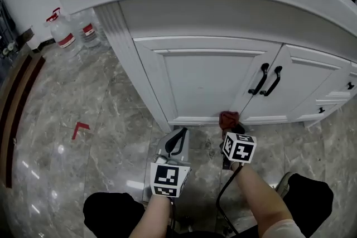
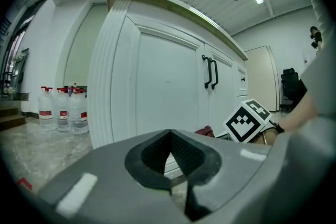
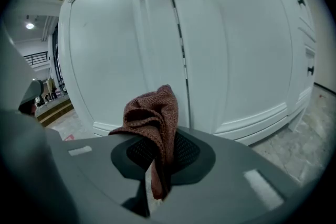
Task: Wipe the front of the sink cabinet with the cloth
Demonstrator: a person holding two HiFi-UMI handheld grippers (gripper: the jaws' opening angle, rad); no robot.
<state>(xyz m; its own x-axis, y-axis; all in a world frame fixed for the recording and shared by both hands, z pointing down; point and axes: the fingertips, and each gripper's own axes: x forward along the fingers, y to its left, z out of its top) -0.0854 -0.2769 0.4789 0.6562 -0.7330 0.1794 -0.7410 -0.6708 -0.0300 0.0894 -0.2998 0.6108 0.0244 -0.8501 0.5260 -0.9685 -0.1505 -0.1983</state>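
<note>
The white sink cabinet (image 1: 212, 75) has two doors with black handles (image 1: 266, 79) at the seam. My right gripper (image 1: 229, 122) is shut on a reddish-brown cloth (image 1: 228, 118), held low by the bottom rail of the left door near the seam. In the right gripper view the cloth (image 3: 153, 118) bunches up out of the jaws of the right gripper (image 3: 157, 157), close to the door (image 3: 121, 55). My left gripper (image 1: 177, 142) hangs lower left of the cloth, shut and holding nothing; in its own view the left gripper (image 2: 170, 157) points at the left door (image 2: 168, 86).
Several water bottles (image 1: 71, 32) stand on the marble floor (image 1: 83, 120) left of the cabinet. A red corner mark (image 1: 80, 129) is taped to the floor. Small drawers with black knobs (image 1: 350, 86) lie at the right. The person's knees (image 1: 111, 212) are at the bottom.
</note>
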